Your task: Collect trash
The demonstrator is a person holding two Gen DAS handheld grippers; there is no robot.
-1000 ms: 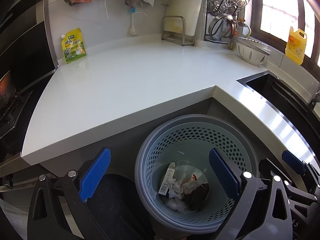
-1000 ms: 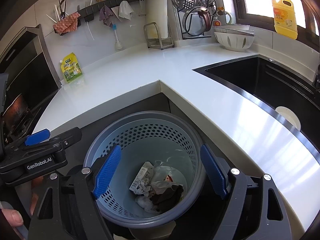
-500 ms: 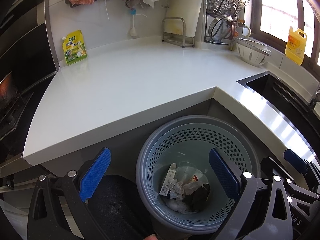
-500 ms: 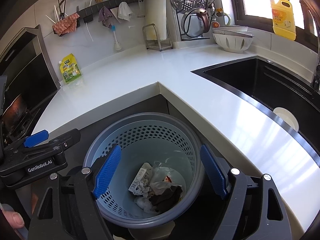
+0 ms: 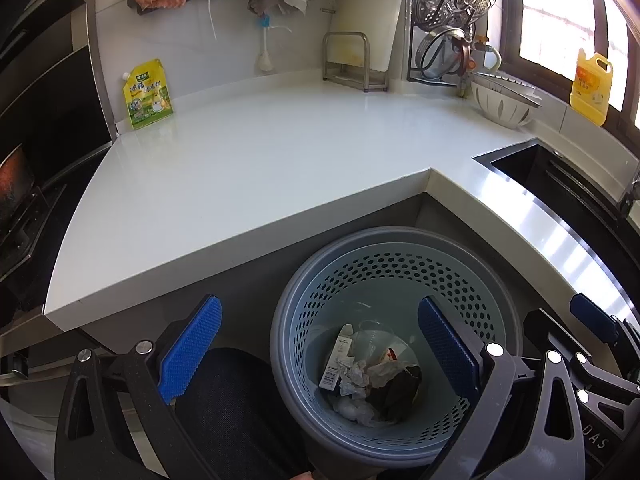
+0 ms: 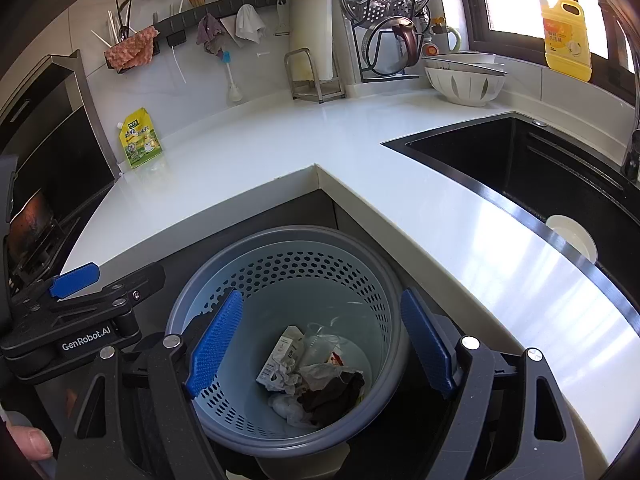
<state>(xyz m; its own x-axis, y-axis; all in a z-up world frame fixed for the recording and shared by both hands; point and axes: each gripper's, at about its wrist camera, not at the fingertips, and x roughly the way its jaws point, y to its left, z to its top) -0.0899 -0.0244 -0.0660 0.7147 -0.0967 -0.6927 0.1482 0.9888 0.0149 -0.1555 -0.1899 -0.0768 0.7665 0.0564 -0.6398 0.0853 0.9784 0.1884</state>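
A grey-blue perforated trash bin (image 5: 384, 240) stands on the floor in the counter's inner corner; it also shows in the right wrist view (image 6: 280, 236). Inside lie crumpled paper, a small carton, a clear cup and a dark wad (image 5: 372, 376), also visible in the right wrist view (image 6: 312, 372). My left gripper (image 5: 320, 344) is open and empty above the bin's left rim. My right gripper (image 6: 320, 344) is open and empty, its fingers straddling the bin mouth. The left gripper's body (image 6: 72, 312) shows at the left of the right wrist view.
The white L-shaped counter (image 5: 260, 152) carries a yellow-green pouch (image 5: 148, 94) at the back wall, a white colander (image 6: 464, 80) and a yellow bottle (image 6: 566, 36) on the sill. A black sink (image 6: 520, 168) lies right. A dark stove (image 5: 24, 192) lies left.
Both views have shifted very slightly; the bin and its contents stay put and both grippers stay open.
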